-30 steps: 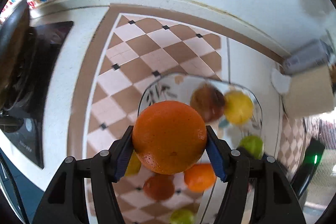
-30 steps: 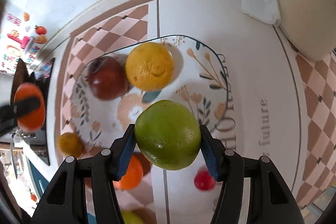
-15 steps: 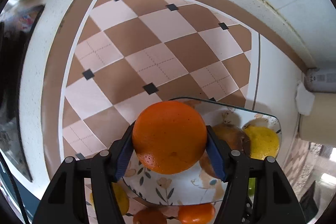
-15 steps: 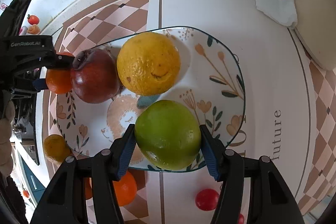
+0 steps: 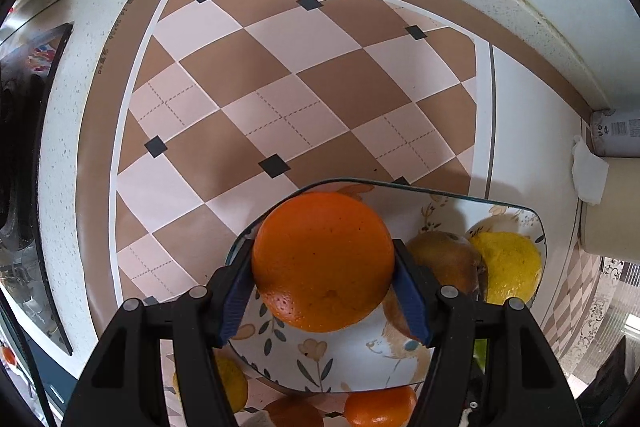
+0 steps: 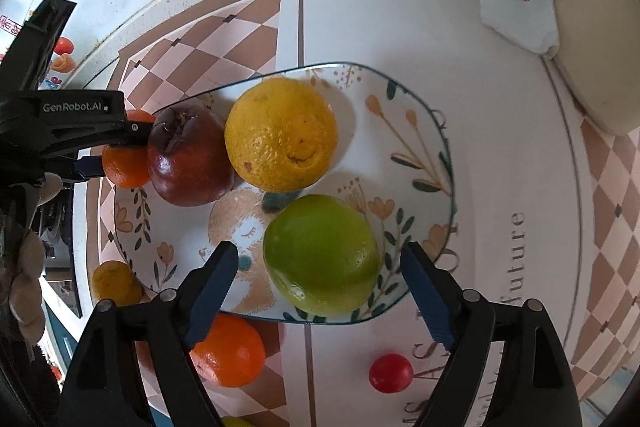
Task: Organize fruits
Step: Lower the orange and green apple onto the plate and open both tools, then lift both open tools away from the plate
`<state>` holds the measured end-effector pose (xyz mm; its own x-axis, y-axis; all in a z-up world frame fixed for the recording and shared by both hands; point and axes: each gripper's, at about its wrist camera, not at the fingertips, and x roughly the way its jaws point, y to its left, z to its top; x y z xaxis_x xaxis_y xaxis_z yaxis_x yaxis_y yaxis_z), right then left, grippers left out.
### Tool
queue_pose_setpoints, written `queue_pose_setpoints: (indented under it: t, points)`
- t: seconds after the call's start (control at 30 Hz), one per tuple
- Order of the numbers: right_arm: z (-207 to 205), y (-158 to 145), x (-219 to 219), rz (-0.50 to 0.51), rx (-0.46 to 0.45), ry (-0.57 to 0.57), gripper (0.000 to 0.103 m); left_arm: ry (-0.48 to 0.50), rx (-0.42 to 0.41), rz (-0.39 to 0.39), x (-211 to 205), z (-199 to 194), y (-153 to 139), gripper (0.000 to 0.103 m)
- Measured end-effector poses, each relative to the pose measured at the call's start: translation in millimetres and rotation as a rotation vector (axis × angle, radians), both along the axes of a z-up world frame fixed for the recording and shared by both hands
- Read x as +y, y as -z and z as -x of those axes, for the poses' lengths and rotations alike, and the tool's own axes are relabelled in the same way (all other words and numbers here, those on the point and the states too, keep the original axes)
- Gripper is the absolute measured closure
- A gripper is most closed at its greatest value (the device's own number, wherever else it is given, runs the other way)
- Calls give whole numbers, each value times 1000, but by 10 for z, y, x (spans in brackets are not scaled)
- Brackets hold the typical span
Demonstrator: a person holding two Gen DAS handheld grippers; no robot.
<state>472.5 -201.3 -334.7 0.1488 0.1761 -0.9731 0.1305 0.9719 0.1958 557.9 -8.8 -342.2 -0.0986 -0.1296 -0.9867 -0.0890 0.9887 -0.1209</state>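
My left gripper (image 5: 322, 279) is shut on a big orange (image 5: 322, 261), held over the near-left rim of the flowered plate (image 5: 432, 359). In the right wrist view that same orange (image 6: 124, 163) shows at the plate's left edge beside the left gripper (image 6: 110, 147). On the plate (image 6: 416, 131) lie a dark red apple (image 6: 188, 157), a yellow orange (image 6: 282, 133) and a green fruit (image 6: 320, 253). My right gripper (image 6: 320, 267) straddles the green fruit; its jaws are opening and the pads stand clear of the fruit.
Loose fruit lies around the plate: an orange (image 6: 230, 351), a small yellow-orange fruit (image 6: 116, 283) and a small red fruit (image 6: 390, 373). A crumpled tissue (image 6: 520, 21) and a cream container (image 6: 596, 39) sit at the right. A dark stove (image 5: 28, 155) borders the left.
The right gripper's jaws have spread away from the green fruit, which now rests on the plate. The left gripper came down with the orange to the plate's rim.
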Motion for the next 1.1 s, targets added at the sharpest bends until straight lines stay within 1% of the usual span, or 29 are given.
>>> queue_pose_setpoints:
  t: [0.03, 0.1, 0.13, 0.27, 0.33, 0.47, 0.5, 0.6, 0.67, 0.77, 0.87, 1.1]
  points:
    - [8, -25, -10, 5, 1, -2, 15, 0, 3, 1, -5, -23, 9, 39]
    - [47, -105, -40, 8, -1, -3, 9, -1, -12, 2, 31, -51, -15, 26]
    - [68, -142, -55, 9, -3, 0, 9, 1, -28, -4, 37, -53, -52, 21]
    - [141, -271, -91, 22, -17, 13, 9, -5, -61, -4, 70, -32, -213, 21]
    - [173, -353, -90, 34, -25, 17, 9, 4, -89, -13, 79, 19, -349, 21]
    - [329, -592, -62, 85, -66, 12, 9, 54, -187, -86, 49, 223, -651, 21]
    - [364, -634, -61, 90, -73, 11, 9, 61, -210, -103, 48, 325, -723, 21]
    - [499, -784, -54, 115, -94, 13, 9, 82, -247, -122, 104, 591, -840, 21]
    - [585, -873, -54, 119, -107, 18, 9, 107, -280, -132, 93, 804, -992, 21]
    - [730, -1016, -62, 117, -128, 27, 9, 134, -321, -126, 103, 1083, -1118, 21]
    - [892, -1177, -56, 113, -160, 39, 9, 148, -352, -112, 110, 1318, -1309, 21]
    - [1237, -1576, -31, 126, -222, 41, 9, 152, -439, -115, 110, 1733, -1717, 21]
